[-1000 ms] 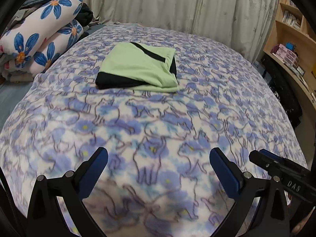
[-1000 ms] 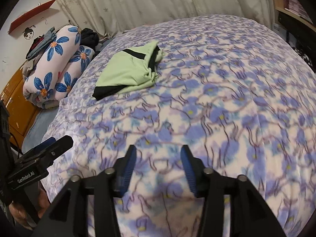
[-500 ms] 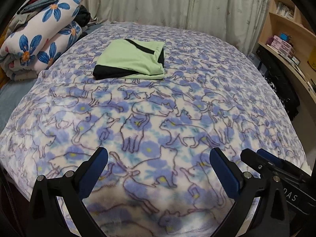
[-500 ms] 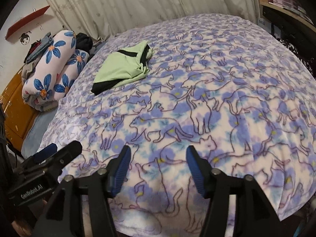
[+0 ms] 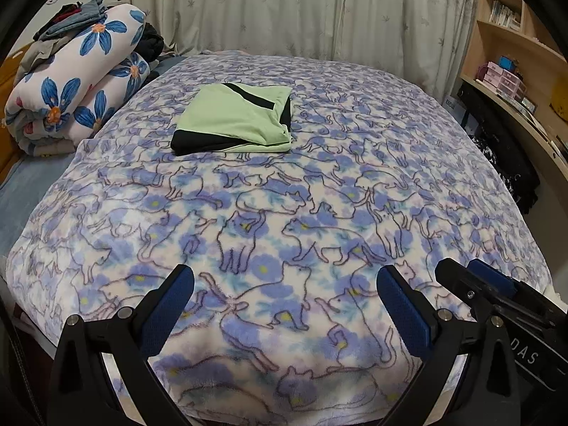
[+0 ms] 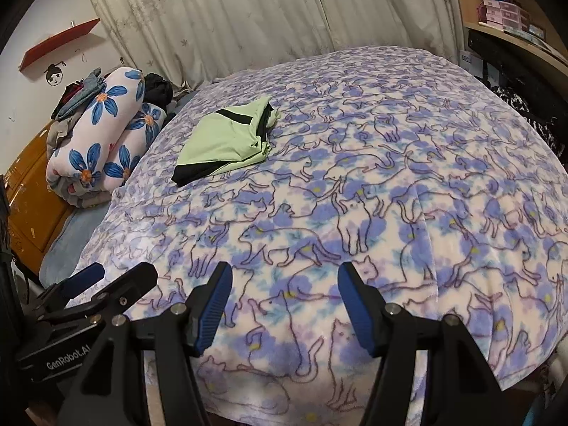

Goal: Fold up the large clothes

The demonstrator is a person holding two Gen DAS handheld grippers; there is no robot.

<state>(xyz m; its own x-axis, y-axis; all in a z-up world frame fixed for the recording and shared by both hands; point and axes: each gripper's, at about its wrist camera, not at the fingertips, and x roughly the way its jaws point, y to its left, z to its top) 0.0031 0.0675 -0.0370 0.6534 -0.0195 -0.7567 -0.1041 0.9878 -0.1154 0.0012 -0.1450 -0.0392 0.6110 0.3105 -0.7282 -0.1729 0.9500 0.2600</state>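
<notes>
While both grippers hang over the near edge of the cat-print blanket [image 5: 319, 191], neither holds anything. Left gripper [image 5: 285, 301]: jaws spread wide, released, only blanket showing between the blue pads. Right gripper [image 6: 284, 305]: jaws apart, released, nothing between them; it also shows in the left wrist view at the blanket's near right corner. The folded green and black garment [image 5: 236, 120] lies flat on the blanket's far left part, well apart from both grippers, with a black band along its near left edge and a black stripe across its top. Off the blanket's far left corner sits a rolled flower-print quilt [image 5: 78, 85] with loose clothes [image 5: 76, 17] piled on top. Curtains [image 5: 284, 7] hang behind the blanket's far edge. Wooden shelves [image 5: 511, 60] stand off the blanket's right side.
</notes>
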